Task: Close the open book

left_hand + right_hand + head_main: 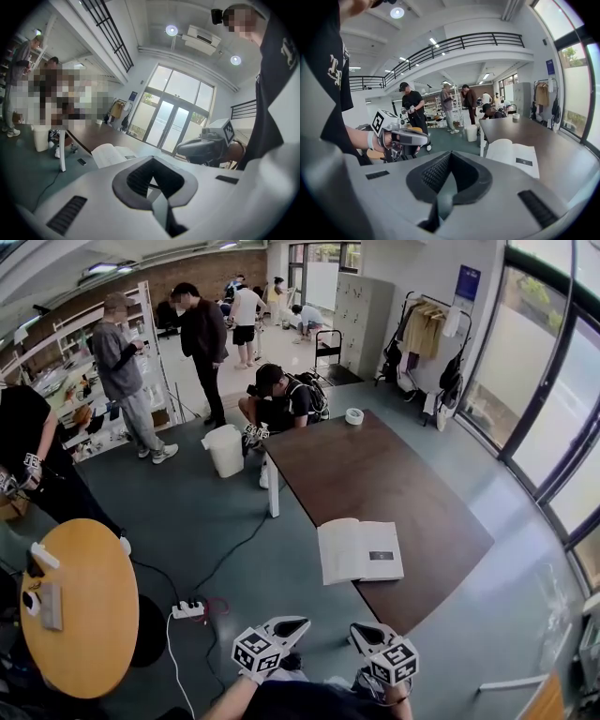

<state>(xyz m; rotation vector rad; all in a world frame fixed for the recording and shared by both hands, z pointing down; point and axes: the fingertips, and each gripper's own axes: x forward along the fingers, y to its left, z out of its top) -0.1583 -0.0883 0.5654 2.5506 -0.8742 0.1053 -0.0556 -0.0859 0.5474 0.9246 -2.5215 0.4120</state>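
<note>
Head view: 1 open book (360,551) on 1 table (375,474); 1 left tool (292,625), 1 right tool (364,634), jaws together, empty.

Looked like a big open workroom or lab in an office building. Had a grey floor (187,512), tall glass doors (173,124) and window walls (553,418), a high ceiling with round lights (171,30) and an air conditioner (204,37), and a railed mezzanine (454,44) above. Held grey lockers (361,315), a coat rack (427,329), stocked white shelves (70,338), a trolley (328,348), a long brown table (394,493) and a round table (80,615). Showed a power strip (187,609) with cables on the floor, and several people (122,371) standing or crouching about.
</note>
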